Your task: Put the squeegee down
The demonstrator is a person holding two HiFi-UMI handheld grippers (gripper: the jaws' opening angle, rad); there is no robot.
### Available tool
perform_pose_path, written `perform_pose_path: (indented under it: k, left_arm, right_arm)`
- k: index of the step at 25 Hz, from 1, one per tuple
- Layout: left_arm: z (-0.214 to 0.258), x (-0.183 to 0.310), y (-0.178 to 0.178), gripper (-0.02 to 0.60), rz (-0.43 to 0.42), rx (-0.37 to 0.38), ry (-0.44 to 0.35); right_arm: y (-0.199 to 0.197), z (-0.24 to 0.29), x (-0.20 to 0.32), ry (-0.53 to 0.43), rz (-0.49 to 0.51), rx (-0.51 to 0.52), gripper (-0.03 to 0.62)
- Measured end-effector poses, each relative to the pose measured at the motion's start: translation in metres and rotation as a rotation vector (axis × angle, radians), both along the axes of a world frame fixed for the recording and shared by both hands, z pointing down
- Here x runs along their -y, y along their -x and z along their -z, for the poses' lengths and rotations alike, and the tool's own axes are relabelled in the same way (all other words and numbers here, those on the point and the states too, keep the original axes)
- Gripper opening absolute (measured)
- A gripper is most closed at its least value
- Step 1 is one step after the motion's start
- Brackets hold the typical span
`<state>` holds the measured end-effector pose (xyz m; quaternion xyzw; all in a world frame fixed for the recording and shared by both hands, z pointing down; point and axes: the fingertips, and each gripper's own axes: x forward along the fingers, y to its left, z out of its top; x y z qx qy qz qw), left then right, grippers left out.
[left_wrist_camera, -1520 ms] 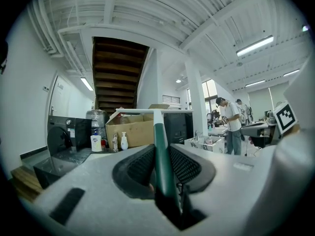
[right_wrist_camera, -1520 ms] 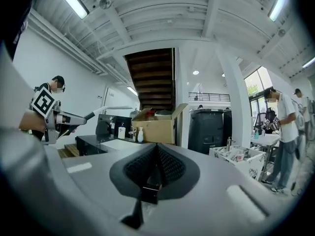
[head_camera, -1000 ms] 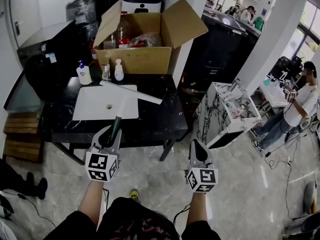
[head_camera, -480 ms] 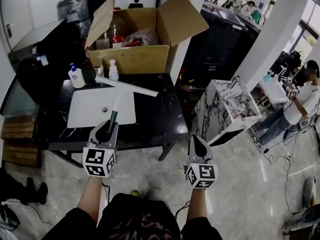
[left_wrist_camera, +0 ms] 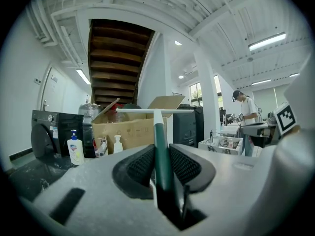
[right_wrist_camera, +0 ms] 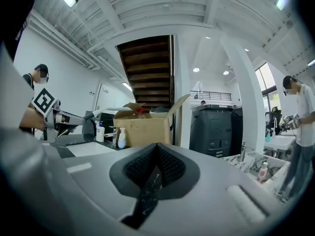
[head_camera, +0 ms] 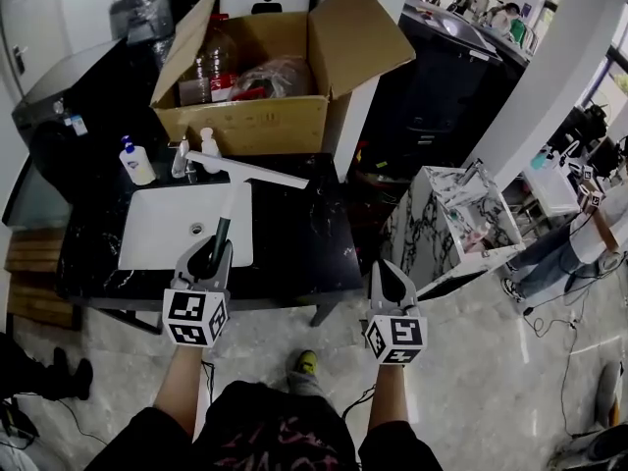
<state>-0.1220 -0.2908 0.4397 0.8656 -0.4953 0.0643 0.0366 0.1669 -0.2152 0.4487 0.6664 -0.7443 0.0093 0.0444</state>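
Observation:
The squeegee has a dark green handle (head_camera: 220, 235) and a long white blade (head_camera: 247, 171). My left gripper (head_camera: 209, 259) is shut on the handle and holds it nearly level. The blade hangs over the far edge of the white sink (head_camera: 157, 238), near the faucet (head_camera: 180, 159). In the left gripper view the handle (left_wrist_camera: 161, 149) runs straight out between the pads to the crosswise blade (left_wrist_camera: 155, 111). My right gripper (head_camera: 389, 285) hovers shut and empty off the counter's front right corner. Its pads (right_wrist_camera: 147, 165) meet with nothing between them.
A black counter (head_camera: 299, 234) carries the sink, a soap dispenser (head_camera: 135, 162), a white bottle (head_camera: 207, 146) and an open cardboard box (head_camera: 257, 118) full of bottles and bags. A marble-patterned stand (head_camera: 461, 216) is on the right. People stand at the far right.
Both grippers have moved toward the counter. The squeegee blade now reaches over the sink's far edge by the faucet. Both grips are unchanged.

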Motion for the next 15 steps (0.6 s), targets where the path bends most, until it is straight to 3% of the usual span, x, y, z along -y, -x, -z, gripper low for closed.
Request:
perform_pose_path:
  k: [15]
  left_arm:
    - [-0.005, 0.083, -0.078, 0.097, 0.092, 0.034, 0.033]
  right_arm:
    - [-0.07, -0.006, 0.116, 0.001, 0.122, 0.029, 0.008]
